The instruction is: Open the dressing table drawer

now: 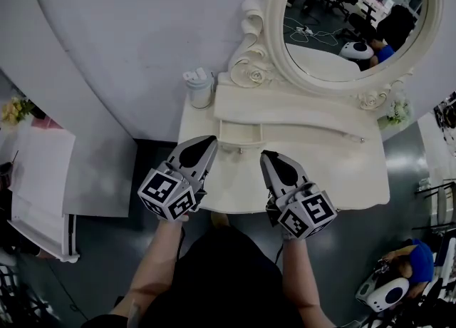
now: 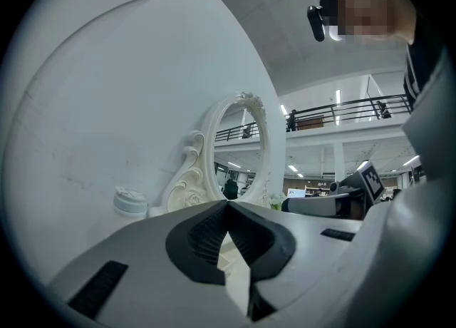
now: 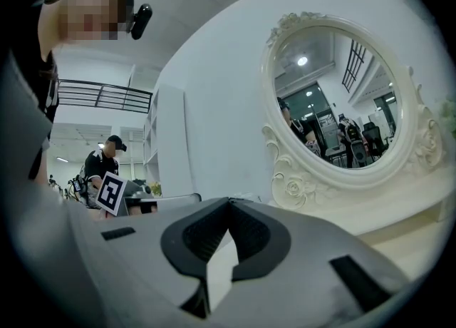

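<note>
On the dressing table point(image 1: 342, 177) stands a lidded jar point(image 1: 199, 90).

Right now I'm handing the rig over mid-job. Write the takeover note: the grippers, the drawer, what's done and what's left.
Hands: left gripper and right gripper both shut and empty, held over the cream-white dressing table, either side of its small cream-white drawer.
Drawer: below the oval white-framed mirror; from above it appears pulled out of the raised shelf, inside showing.
Done: drawer seemingly open.
Left: confirm; pull further if needed.
</note>
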`<state>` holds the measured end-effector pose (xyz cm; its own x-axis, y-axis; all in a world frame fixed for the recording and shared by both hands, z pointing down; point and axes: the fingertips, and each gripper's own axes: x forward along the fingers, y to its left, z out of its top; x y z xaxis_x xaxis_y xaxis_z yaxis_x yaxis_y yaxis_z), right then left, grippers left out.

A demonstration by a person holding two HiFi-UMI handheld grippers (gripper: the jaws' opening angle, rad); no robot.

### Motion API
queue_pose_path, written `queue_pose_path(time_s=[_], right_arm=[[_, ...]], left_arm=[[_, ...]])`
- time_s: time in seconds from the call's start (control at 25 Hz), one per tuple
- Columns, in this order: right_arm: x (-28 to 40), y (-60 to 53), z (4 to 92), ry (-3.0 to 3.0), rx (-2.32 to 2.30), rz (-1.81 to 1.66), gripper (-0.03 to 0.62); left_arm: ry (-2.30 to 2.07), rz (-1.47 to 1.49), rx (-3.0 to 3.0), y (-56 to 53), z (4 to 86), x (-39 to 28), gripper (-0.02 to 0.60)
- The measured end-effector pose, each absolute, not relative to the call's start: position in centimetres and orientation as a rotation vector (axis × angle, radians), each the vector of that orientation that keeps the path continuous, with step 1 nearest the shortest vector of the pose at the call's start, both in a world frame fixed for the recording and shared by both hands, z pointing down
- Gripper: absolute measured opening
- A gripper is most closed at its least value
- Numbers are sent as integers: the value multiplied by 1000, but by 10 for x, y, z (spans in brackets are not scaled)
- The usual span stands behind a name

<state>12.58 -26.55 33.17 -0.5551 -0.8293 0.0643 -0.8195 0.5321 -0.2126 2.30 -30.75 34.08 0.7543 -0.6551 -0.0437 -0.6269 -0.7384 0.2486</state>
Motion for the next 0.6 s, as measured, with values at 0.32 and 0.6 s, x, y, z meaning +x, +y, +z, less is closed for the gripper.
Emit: queue_pose_path(time_s=[0.32, 0.6], right_arm=[[125, -268, 336, 2715, -1441, -359, 3], [129, -271, 340, 2712, -1423, -381, 3]], left_arm=[[-1018, -179, 2723, -309, 346, 23, 14], [-1021, -170, 2717, -312, 350, 28, 12]])
